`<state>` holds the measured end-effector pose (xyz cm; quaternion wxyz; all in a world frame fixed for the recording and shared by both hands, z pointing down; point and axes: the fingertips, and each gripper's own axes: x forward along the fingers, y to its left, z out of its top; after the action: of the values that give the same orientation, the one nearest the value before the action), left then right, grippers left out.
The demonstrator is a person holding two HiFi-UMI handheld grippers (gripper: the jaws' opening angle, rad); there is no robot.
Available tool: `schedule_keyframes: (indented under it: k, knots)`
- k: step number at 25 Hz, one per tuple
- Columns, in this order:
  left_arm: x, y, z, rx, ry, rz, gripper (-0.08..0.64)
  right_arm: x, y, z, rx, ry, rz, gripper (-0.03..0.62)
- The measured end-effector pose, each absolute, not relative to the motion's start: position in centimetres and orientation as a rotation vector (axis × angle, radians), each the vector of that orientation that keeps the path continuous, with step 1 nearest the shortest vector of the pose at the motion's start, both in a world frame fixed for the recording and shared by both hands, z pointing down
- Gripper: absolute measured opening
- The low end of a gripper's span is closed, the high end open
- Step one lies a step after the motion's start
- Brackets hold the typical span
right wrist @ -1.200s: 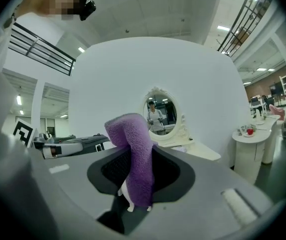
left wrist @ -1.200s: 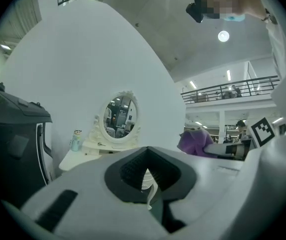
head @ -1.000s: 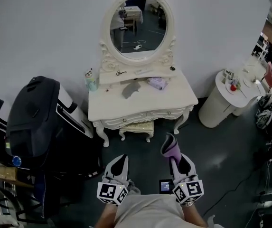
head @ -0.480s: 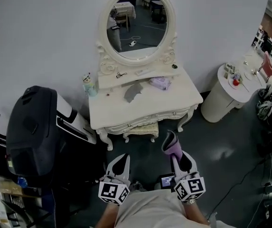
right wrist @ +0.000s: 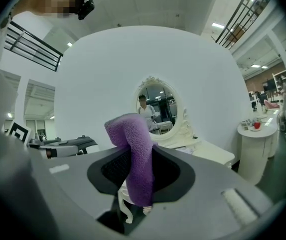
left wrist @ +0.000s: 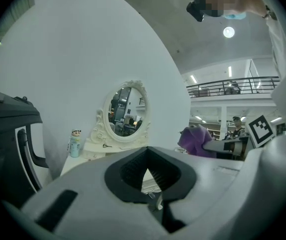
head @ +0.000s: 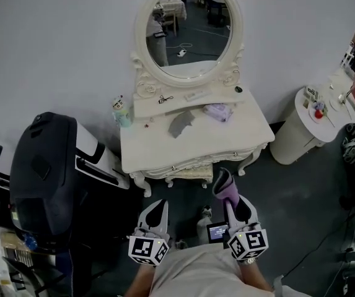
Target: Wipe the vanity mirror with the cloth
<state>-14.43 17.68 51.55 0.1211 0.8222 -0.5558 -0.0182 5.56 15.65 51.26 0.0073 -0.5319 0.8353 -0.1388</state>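
The purple terry cloth (right wrist: 135,154) is held in the right gripper (head: 230,205), whose jaws are closed on its lower part; the upper part of the cloth stands up above the jaws and is folded over to one side. The left gripper (head: 155,211) is seen with its jaws closed together, and nothing is held between them. Both grippers are kept low, close to the body of the person, and well apart from the furniture.

The oval vanity mirror with the ornate cream-white frame (head: 189,33) is placed upright at the back of the white dressing table with curved legs (head: 158,147), against the pale wall, and it is not touched by the cloth. On the table top a crumpled grey rag (head: 181,122) and a small lilac pouch (head: 218,111) are laid near each other. A light blue bottle with a figure-shaped cap (head: 121,111) is standing at the left back corner of the table. A small cream stool (head: 189,174) is pushed under the table. A large black and white machine (head: 44,166) is found to the left of the table, and a round white side table (head: 310,125) to the right
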Motion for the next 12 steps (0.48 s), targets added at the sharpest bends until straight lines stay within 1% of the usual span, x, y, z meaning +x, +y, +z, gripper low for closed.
schedule_keyframes:
  k: [12]
  knots:
    - [-12.6, 4.3, 50.2, 2.316, -1.773, -0.071, 0.003, 7.1, -0.4, 50.5, -1.506, 2.674, -0.427, 0.12]
